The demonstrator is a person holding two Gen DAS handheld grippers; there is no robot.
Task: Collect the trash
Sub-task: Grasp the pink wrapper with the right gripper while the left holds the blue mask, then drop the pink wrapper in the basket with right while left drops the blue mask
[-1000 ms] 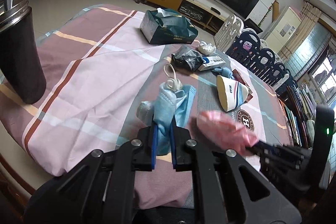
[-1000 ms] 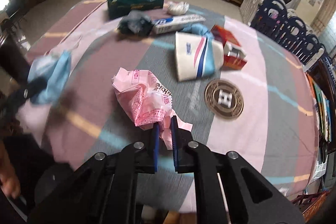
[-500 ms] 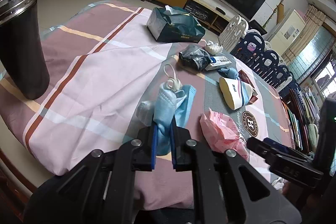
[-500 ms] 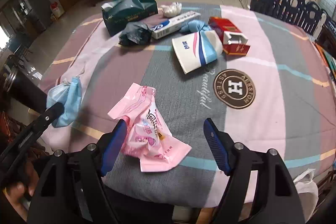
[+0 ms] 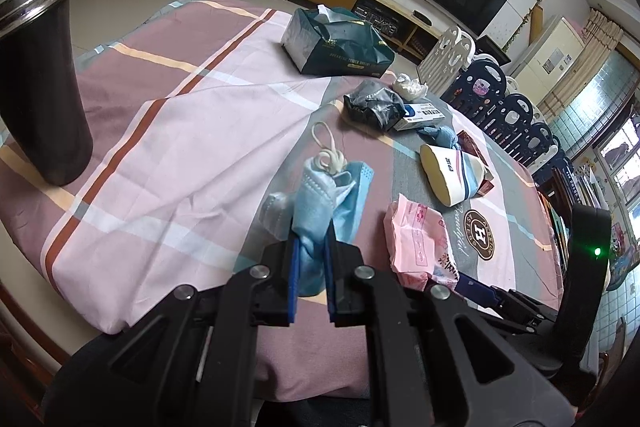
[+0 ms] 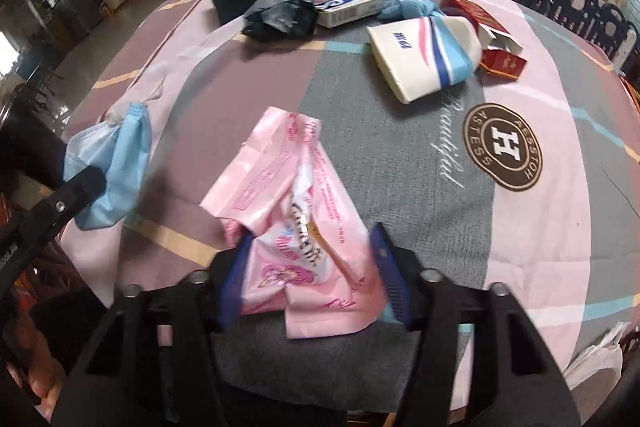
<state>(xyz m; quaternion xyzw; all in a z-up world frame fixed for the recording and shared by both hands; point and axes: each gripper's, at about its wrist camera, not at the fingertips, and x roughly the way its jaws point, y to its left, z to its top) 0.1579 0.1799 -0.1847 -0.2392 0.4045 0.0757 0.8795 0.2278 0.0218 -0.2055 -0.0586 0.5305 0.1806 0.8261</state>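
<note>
Low over the near edge of the bench, the left tongs point forward, clamped narrow on a crumpled blue face mask. Just beside them the right tongs stand wide, their fingers flanking a pink wrapper lying on the cloth.

left wrist: low, near edge | right wrist: above | shared: tablecloth

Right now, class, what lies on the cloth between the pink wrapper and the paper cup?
Nothing: in the right wrist view, only bare grey tablecloth separates the pink wrapper from the paper cup. The left wrist view agrees.
</note>
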